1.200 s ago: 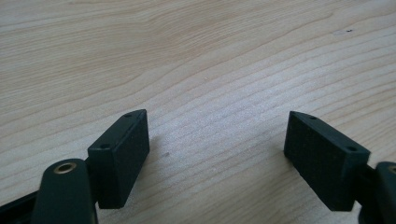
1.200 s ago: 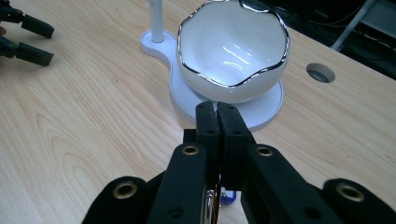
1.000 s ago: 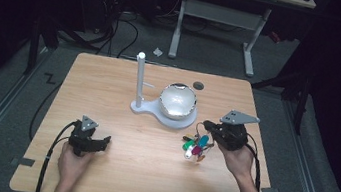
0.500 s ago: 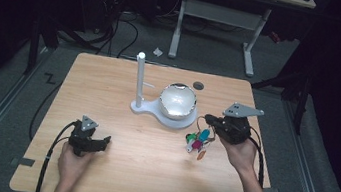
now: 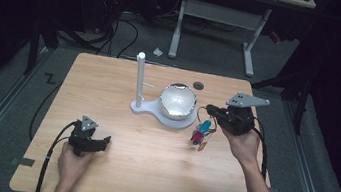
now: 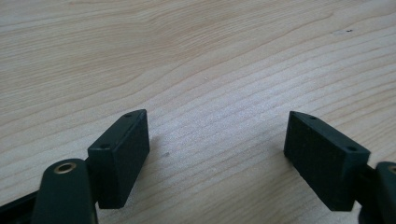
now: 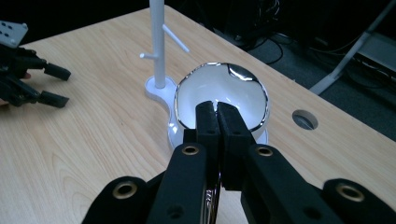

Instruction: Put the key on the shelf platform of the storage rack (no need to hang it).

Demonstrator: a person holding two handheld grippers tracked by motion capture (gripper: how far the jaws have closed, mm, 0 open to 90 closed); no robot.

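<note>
A small colourful bunch [image 5: 201, 131] with pink, teal and orange pieces dangles above the table on a thin wire ring. My right gripper [image 5: 208, 111] is shut on that ring, just right of a shiny bowl [image 5: 177, 100]. In the right gripper view the black jaws [image 7: 216, 110] are pressed together over the bowl [image 7: 219, 95], with a sliver of metal ring [image 7: 211, 192] between them lower down. My left gripper [image 5: 106, 141] rests on the table at the front left. Its jaws [image 6: 217, 140] stand wide open over bare wood, with nothing between them.
The bowl sits on a white base [image 5: 145, 108] that also carries an upright white post [image 5: 138, 76] with short pegs. A round hole [image 5: 198, 85] is cut in the wooden tabletop [image 5: 109, 87] behind the bowl. Dark floor, cables and a desk frame lie beyond the far edge.
My right gripper has risen and drifted toward the bowl, lifting the colourful bunch off the table so it now hangs. The left gripper has stayed put.
</note>
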